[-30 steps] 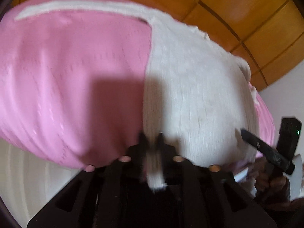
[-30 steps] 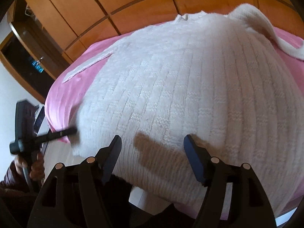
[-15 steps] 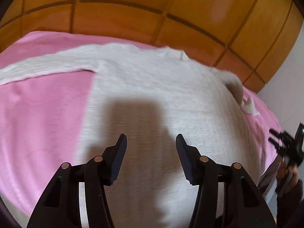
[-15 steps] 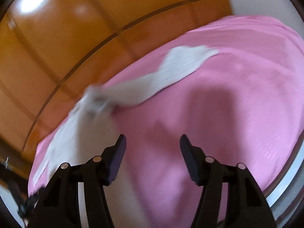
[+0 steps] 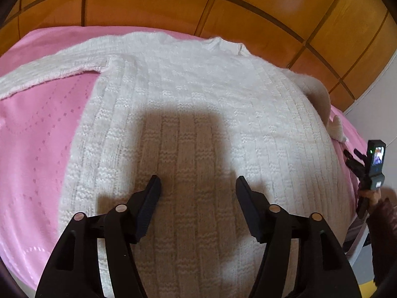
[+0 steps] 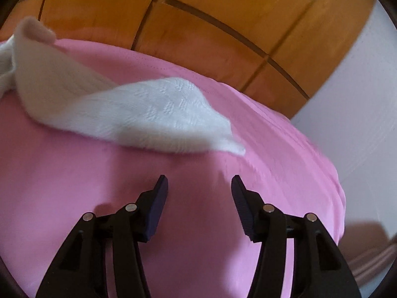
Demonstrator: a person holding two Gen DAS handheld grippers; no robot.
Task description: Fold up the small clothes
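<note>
A white knitted sweater (image 5: 198,104) lies spread flat on a pink bedsheet (image 5: 37,136), its neck toward the wooden headboard and one sleeve (image 5: 49,69) stretched out to the left. My left gripper (image 5: 198,186) hovers over the sweater's lower body, jaws still opening, with nothing between them. In the right wrist view the other sleeve (image 6: 139,114) lies on the sheet (image 6: 74,186), its cuff end pointing right. My right gripper (image 6: 199,186) stands open over bare sheet just short of that sleeve, empty.
A wooden panelled headboard (image 5: 223,12) runs behind the bed. A white wall (image 6: 359,99) stands at the right, past the bed's edge. A hand in a dark sleeve holds the right gripper with its camera (image 5: 374,166) at the bed's right side.
My left gripper let go of the sweater's hem, opened and shifted over its body. My right gripper swung right, away from the sweater's body, to the right sleeve.
</note>
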